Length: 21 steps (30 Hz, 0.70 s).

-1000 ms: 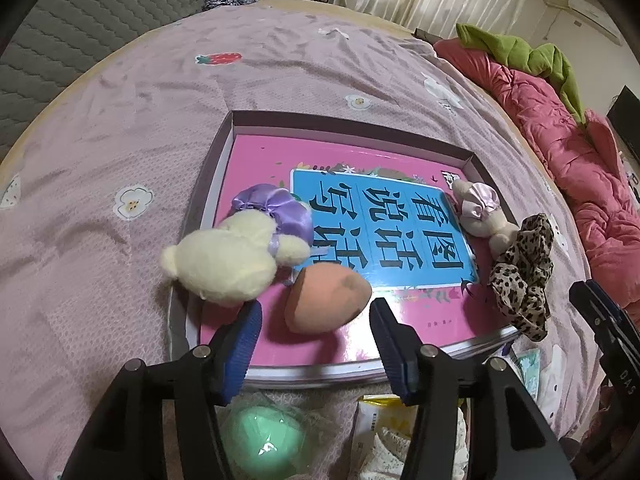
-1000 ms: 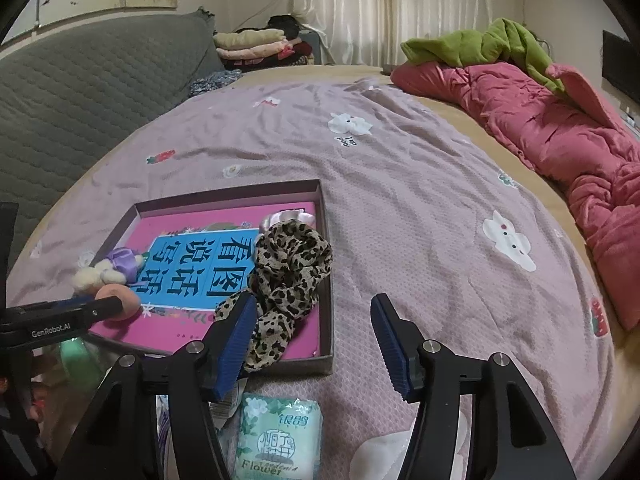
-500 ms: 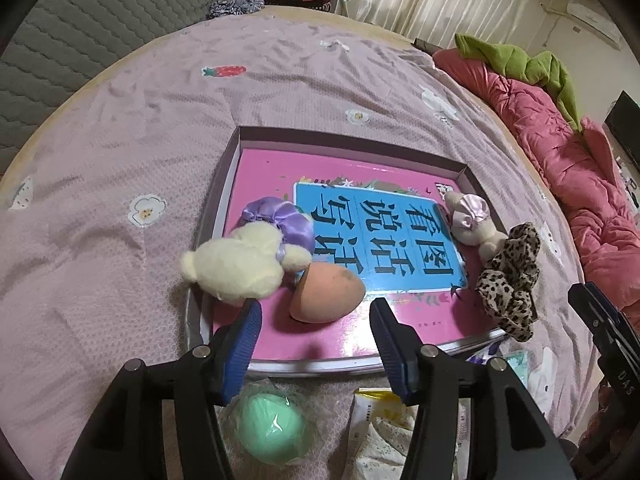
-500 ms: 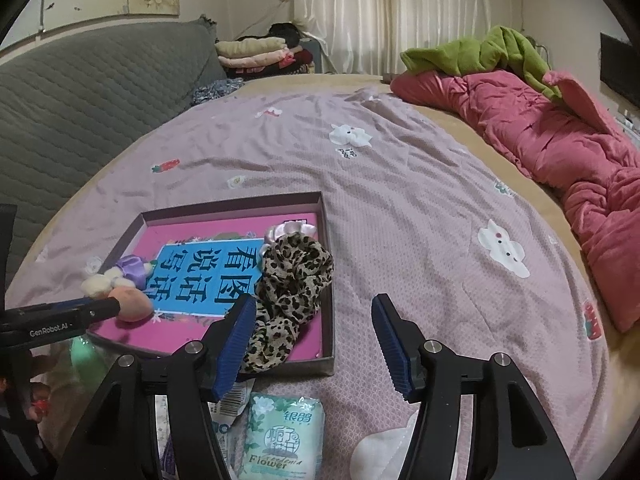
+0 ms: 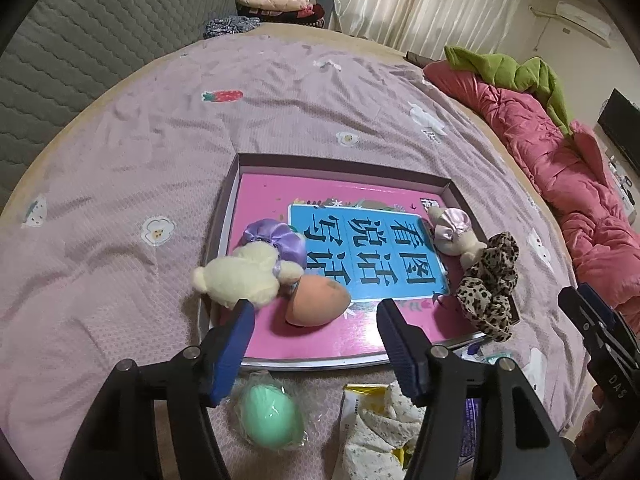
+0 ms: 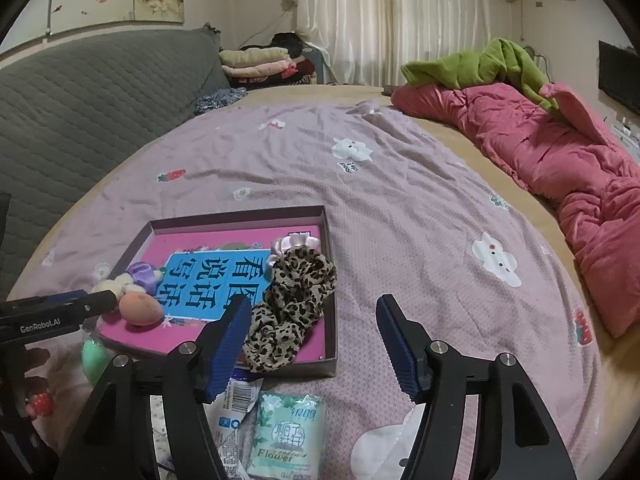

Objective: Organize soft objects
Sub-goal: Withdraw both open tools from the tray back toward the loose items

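Left gripper [image 5: 312,320]: jaws wide, just been opening, holding nothing; orange sponge [image 5: 318,299] lies beyond in the tray [image 5: 340,166].
Right gripper [image 6: 310,318]: jaws wide, just been opening, empty; scrunchie [image 6: 294,304] drapes over the tray's edge.
Writing: tissue pack [image 6: 286,430] reads "Flower"; left gripper's side reads "GenRobot.AI".

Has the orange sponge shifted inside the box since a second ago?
No. The orange sponge sits beside the cream plush, just below the blue label's corner, as before.
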Available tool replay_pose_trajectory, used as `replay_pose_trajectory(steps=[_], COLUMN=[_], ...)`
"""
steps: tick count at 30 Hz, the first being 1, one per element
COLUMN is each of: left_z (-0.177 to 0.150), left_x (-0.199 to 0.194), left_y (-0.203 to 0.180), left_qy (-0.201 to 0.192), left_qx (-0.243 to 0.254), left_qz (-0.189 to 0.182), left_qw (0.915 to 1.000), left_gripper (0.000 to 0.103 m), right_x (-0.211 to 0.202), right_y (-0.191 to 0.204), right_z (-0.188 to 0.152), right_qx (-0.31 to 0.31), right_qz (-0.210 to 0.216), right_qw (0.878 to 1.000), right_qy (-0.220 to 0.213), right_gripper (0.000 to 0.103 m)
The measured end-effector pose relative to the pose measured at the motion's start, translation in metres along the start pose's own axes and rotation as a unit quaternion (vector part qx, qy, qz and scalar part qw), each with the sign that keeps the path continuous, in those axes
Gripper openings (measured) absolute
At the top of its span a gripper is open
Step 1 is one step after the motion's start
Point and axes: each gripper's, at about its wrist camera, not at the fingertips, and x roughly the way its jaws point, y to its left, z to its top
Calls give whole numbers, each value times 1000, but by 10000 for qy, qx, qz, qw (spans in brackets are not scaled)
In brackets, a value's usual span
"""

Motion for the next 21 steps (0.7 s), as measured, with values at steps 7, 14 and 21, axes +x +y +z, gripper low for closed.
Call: replay_pose_trajectory(steps=[7,14,21], left_z=[-1,-1,-6], left_x=[-13,-28,-44], left_y=[0,4,7], left_qy=[-113,-231,-303], left_qx=[1,-57,-82], left_qz=[6,-51,-78], left_qw=[9999,9997,9995], left_gripper=[63,63,63], right_x=[-7,-18,-31], right_y=[3,5,8], right_z=[0,0,-2], right_qx=[-53,-90,-123], right_qz=[13,22,70], right_qw=[10000,9999,9997], right_qy=[-33,-120,-182], right_gripper=[67,73,73])
